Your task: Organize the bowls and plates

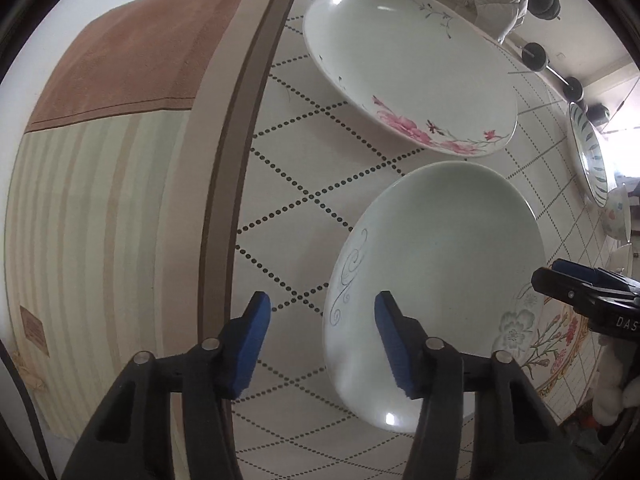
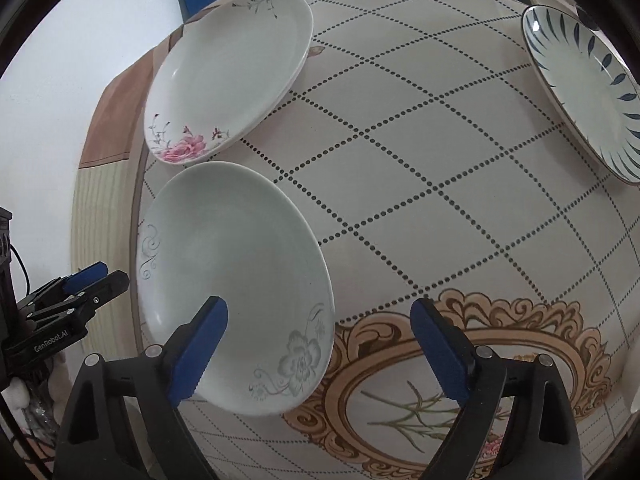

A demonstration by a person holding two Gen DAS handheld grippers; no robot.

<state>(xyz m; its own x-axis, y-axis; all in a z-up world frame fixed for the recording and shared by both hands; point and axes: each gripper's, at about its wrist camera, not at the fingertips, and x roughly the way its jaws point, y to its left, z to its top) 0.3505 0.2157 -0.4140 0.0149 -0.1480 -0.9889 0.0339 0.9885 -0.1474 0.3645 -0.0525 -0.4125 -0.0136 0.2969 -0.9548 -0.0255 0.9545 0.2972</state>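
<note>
My left hand-held gripper (image 1: 320,344) hangs over the near left rim of the pale plate with grey flowers (image 1: 436,280), jaws partly apart with nothing pressed between them; the plate's edge lies under the gap. My right hand-held gripper (image 2: 320,344) stands wide over that plate's right rim and holds nothing. The plate is empty and sits flat on the counter (image 2: 420,152), which wears a dotted diamond cloth. Just beyond it lies the pink-flowered plate (image 2: 232,76), also empty, seemingly stacked on another. Well apart to the right rests a blue-striped plate (image 2: 584,92). A small flowered bowl (image 1: 618,216) stands near it.
</note>
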